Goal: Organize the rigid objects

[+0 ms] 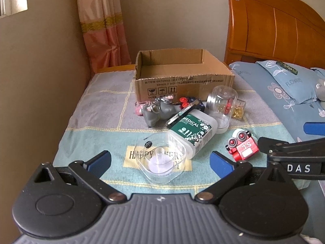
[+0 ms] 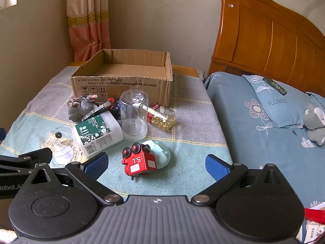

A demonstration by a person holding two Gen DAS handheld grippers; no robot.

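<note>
Right wrist view, red toy car (image 2: pixel 139 161) just ahead of wide-spread right gripper (image 2: pixel 156 163), seemingly untouched

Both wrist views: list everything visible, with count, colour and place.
cardboard box: 1, brown, open, rear of table
swab container: 1, white and green, lying centre
clear jar: 1, inverted, centre
capsule bottle: 1, clear with yellow capsules, lying right of jar
red toy: 1, front
pale green piece: 1, behind toy
grey figure: 1, left
pillow: 1, blue
left tool: open
right tool: open
</note>
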